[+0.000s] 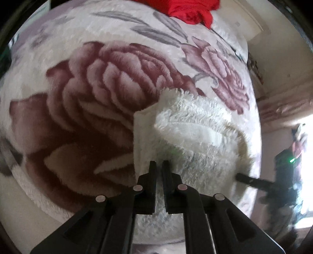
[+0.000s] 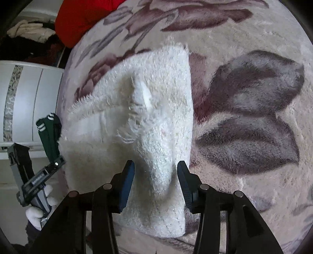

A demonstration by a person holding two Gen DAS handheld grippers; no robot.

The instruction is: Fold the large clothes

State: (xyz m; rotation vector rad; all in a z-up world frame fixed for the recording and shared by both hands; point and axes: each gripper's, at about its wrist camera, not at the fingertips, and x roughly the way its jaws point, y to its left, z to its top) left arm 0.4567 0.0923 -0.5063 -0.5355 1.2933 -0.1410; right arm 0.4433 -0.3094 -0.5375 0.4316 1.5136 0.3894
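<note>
A plush blanket [image 1: 82, 101] printed with large dusky-pink roses and grey leaves fills both views and serves as the work surface. On it a white fluffy garment [image 1: 195, 140] is laid, folded into a thick wad; in the left wrist view it is seen from the centre toward 4 o'clock, and in the right wrist view [image 2: 152, 109] it runs from the centre down to 6 o'clock, with a raised ridge along its middle. A red cloth [image 1: 187, 9] is bunched at 12 o'clock in the left view and is seen at 11 o'clock in the right view [image 2: 82, 17]. A white cabinet [image 2: 29, 101] stands at 9 o'clock in the right view.

The left gripper [image 1: 159, 166] is seen with its fingers drawn together, pinching the near edge of the garment. The right gripper [image 2: 155, 168] is held with its jaws apart, the garment's ridge lying between the pads without being pressed. At 8 o'clock in the right view a white-gloved hand [image 2: 42, 207] is seen on the left gripper's handle.
</note>
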